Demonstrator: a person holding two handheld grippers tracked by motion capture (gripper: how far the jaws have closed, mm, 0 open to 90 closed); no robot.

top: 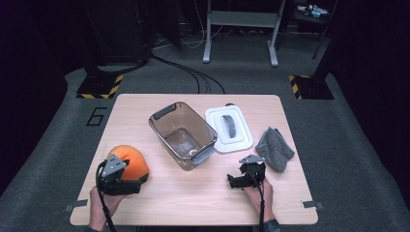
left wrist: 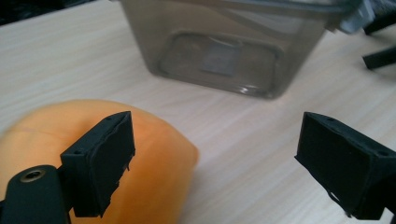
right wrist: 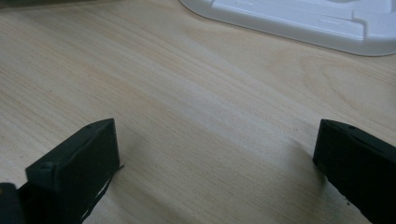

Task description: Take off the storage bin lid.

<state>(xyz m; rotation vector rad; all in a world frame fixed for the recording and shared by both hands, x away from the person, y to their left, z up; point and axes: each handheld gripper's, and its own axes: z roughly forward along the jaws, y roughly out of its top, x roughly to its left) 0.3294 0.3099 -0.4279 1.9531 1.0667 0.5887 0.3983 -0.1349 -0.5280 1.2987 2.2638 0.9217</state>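
The left gripper (top: 121, 176) sits at the near left of the tabletop (top: 193, 193), fingers (left wrist: 100, 163) spread wide, one resting against the orange ball (top: 133, 162). The ball lies left of the clear bin (top: 183, 135). The right gripper (top: 246, 176) rests near right, fingers wide over bare wood, near the white lid (top: 228, 128).

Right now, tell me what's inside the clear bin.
The clear bin looks empty: through it shows its own base with a pale square patch. Its near wall blurs one corner, so something tiny could hide there.
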